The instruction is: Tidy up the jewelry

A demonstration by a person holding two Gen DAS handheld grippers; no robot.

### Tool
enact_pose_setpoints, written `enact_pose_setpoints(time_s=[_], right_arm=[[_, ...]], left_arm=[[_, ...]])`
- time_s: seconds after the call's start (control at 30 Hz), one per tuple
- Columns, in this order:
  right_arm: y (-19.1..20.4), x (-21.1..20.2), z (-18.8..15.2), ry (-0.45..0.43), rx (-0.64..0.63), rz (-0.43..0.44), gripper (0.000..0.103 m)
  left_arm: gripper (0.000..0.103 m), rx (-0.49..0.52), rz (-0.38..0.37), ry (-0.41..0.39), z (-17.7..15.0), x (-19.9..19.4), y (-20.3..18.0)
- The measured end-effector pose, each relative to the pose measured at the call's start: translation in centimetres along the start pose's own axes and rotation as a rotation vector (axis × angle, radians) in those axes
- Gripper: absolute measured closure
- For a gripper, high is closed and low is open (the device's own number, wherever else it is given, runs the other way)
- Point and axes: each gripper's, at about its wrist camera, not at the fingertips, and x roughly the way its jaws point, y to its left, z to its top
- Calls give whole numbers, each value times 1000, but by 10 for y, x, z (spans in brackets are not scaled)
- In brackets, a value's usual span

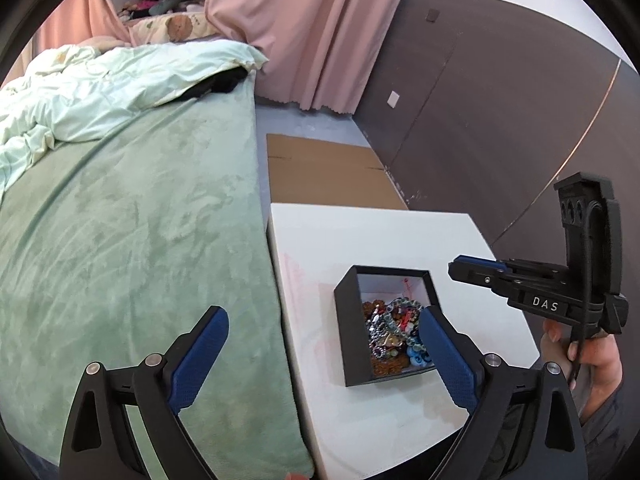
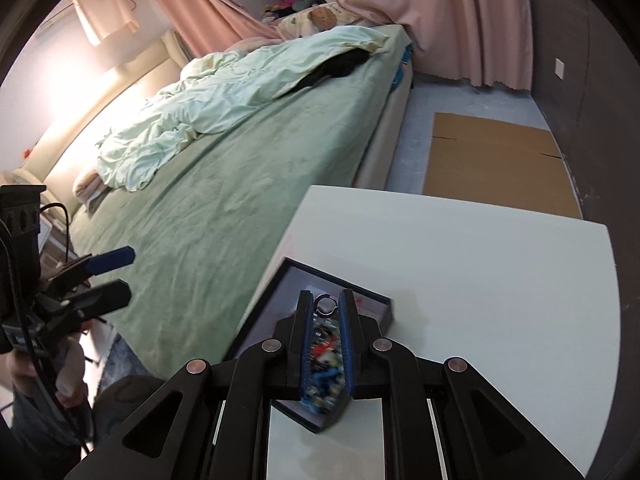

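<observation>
White letters "DAS" stand on a small label on the right tool (image 1: pixel 476 270), nothing else readable.

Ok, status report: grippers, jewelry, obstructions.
Left gripper open, above bed edge and box. Right gripper nearly shut on a ring above the box. Jewelry heaped in box on white table. Nothing in the way.
</observation>
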Motion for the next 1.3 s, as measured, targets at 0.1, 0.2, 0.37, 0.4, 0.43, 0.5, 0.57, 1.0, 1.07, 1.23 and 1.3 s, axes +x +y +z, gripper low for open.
enact_pose_setpoints(time_s=[0.1,0.2,0.37,0.4,0.43,0.5,0.57,1.0,1.07,1.23,1.3], right_arm=[[9,9,0,21,-10,-1,89],[17,20,-3,56,-29,-18,89],[14,28,-8,123,-7,-20,55],[13,25,-9,112,-4,-26,45],[11,20,-9,87,1,-35,34],[8,12,-11,65,18,-31,32],[1,1,-17,44,48,-19,32],[-42,-60,-57,-79,212,-3,8],[-46,-73,-64,-114,235,5,7],[-52,-102,-83,-202,274,15,7],[-49,-109,-90,-219,264,-16,7]], left_arm=[[7,-11,10,23,-1,6,3],[7,3,15,21,-3,7,0],[7,3,28,44,-5,10,-3],[7,4,28,47,-5,10,-4],[7,5,26,48,-6,9,-5],[7,6,28,45,-6,7,-7],[7,7,29,39,-7,3,-10],[0,13,18,-47,-23,-39,-33],[0,16,9,-52,-26,-44,-36],[0,41,7,-67,-38,-52,-46],[0,42,0,-69,-41,-52,-48]])
